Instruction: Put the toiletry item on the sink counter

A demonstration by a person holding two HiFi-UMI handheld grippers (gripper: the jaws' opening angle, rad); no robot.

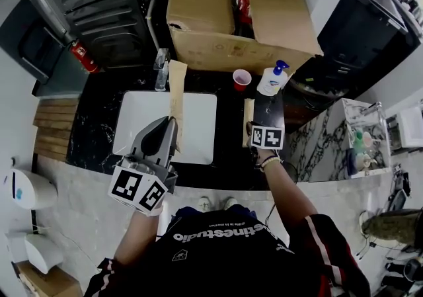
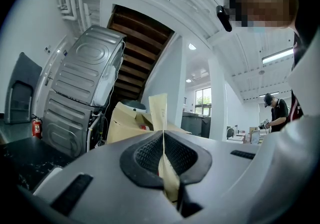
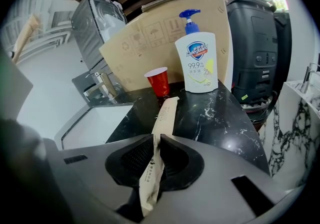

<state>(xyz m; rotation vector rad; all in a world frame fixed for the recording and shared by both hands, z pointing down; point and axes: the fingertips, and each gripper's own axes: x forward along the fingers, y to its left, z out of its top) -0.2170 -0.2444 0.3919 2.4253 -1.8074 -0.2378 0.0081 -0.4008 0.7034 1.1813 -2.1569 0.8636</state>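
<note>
Black counter (image 1: 92,124) beside the sink (image 1: 142,124) is your drop zone. Your left gripper (image 2: 163,140) is clamped tight on the left packet (image 2: 160,111), held level, probably waiting its turn. Your right gripper (image 3: 154,140) is slightly spread. The right packet (image 3: 165,113) sits loose between the pads, its far end seemingly resting on the counter, so it looks ready for release.

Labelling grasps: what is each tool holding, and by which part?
Left tool pinches a tan paper packet by its near end. Right tool grips nothing: jaws slightly apart around the near end of a second packet.
</note>
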